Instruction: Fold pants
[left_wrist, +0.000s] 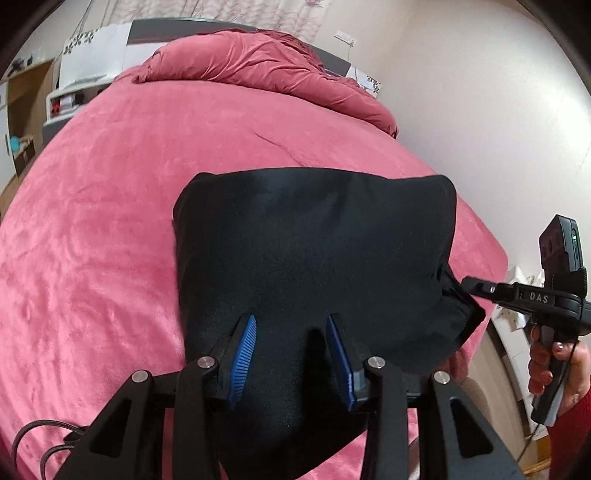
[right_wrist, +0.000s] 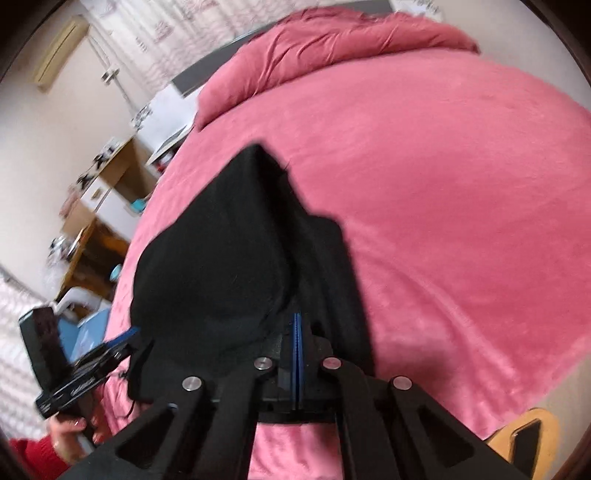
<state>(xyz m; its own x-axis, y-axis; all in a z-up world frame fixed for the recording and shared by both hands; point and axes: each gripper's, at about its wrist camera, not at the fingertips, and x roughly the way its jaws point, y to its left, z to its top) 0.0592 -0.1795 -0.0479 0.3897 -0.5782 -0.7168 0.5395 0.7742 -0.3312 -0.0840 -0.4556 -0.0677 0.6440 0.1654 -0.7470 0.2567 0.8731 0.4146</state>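
Observation:
The black pants (left_wrist: 314, 258) lie folded in a thick bundle on the pink bed (left_wrist: 92, 240). My left gripper (left_wrist: 291, 325) is open, its blue pads (left_wrist: 243, 350) spread over the near edge of the pants with nothing between them. My right gripper (right_wrist: 297, 321) is shut on a fold of the pants (right_wrist: 221, 266) and holds it a little above the bed. In the left wrist view the right gripper (left_wrist: 469, 284) pinches the pants' right corner. In the right wrist view the left gripper (right_wrist: 125, 338) shows at the lower left beside the cloth.
A rumpled pink duvet (left_wrist: 258, 62) lies at the head of the bed. A wall (left_wrist: 480, 110) runs along the bed's right side. Shelves and a desk (right_wrist: 99, 192) stand at the bed's left side. A wooden chair back (right_wrist: 524, 428) is by the near edge.

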